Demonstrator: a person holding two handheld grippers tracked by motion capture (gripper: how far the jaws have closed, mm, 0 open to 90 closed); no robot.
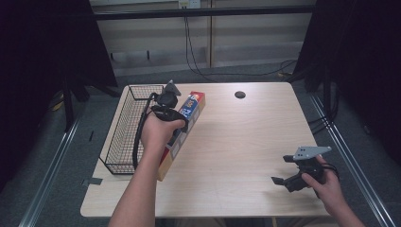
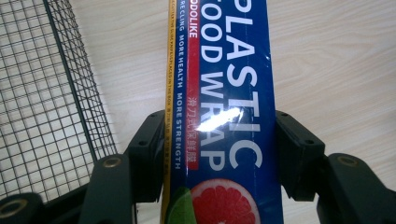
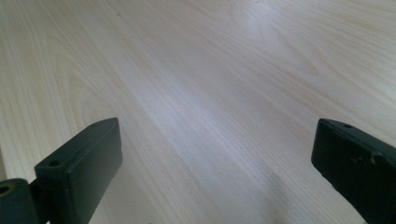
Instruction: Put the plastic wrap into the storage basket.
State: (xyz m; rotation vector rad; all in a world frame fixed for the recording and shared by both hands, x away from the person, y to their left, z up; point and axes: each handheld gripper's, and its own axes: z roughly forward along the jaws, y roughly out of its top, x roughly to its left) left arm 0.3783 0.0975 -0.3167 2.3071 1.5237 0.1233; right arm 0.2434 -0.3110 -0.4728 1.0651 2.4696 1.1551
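Lighting's pretty even on the table (image 1: 246, 142) from overhead, but everything around it drops off into near-black curtains. There's a hot white glare streak on the glossy plastic wrap box (image 2: 224, 93) in the left gripper view. The near jaws in the right gripper view look soft, with a pale sheen across the wood.

The plastic wrap box (image 1: 185, 124) lies left of centre on the table (image 1: 236, 142), just right of the wire basket (image 1: 124, 127); a small disc (image 1: 239, 94) sits toward the upper middle.
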